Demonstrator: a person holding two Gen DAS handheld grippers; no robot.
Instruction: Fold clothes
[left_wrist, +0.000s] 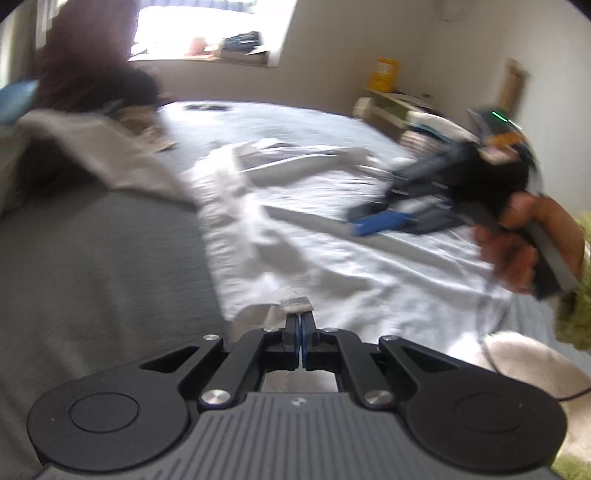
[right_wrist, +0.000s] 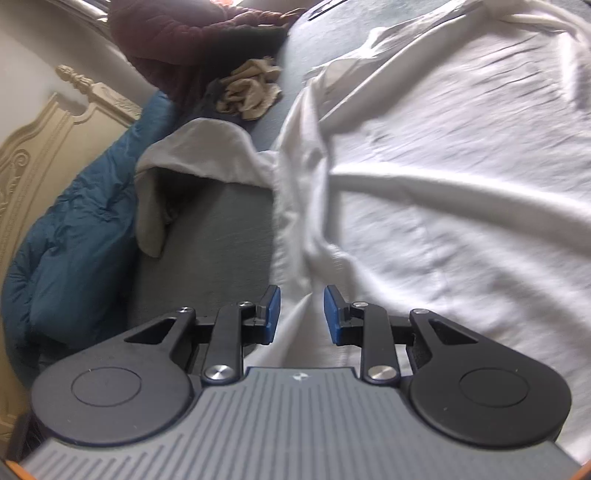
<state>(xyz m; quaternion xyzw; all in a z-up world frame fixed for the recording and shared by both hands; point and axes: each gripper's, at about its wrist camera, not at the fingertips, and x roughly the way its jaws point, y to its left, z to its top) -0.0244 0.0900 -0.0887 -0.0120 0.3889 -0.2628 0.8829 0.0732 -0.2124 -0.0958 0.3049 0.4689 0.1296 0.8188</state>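
Left gripper (left_wrist: 299, 325) has its blue-padded fingers pressed tight together, and pinched between them is a hemmed corner of the white garment (left_wrist: 332, 229). That garment is spread wide across the grey bedcover (left_wrist: 103, 266), thin woven cloth, heavily wrinkled, with a bunched ridge of folds running along its left edge. The pinched corner stands up as a small stiff tab above the fingertips.

Over in the right wrist view, the right gripper (right_wrist: 302, 314) hangs over the same white garment (right_wrist: 461, 184) with its fingers spread wide, nothing caught between the flat blue pads (right_wrist: 272, 314). A raised crease of cloth runs straight up into the gap between them, though whether it touches the pads I cannot tell. A long rounded fold arcs across the fabric to the right.

From the left wrist view, the right gripper (left_wrist: 376, 223) shows up far across the garment, blurred, gripped by the person's right hand (left_wrist: 517, 243).

Around the edges: a teal puffy quilted duvet (right_wrist: 74, 229) heaped against a cream carved headboard (right_wrist: 44, 147), a beige cloth (right_wrist: 192, 155) draped in a hollow tent shape on the bedcover, a crumpled tan rag (right_wrist: 251, 96) beyond it, and a dark maroon knitted garment (right_wrist: 177, 37) at the head of the bed. A bright window sill (left_wrist: 221, 48) holds blurred clutter I cannot make out.
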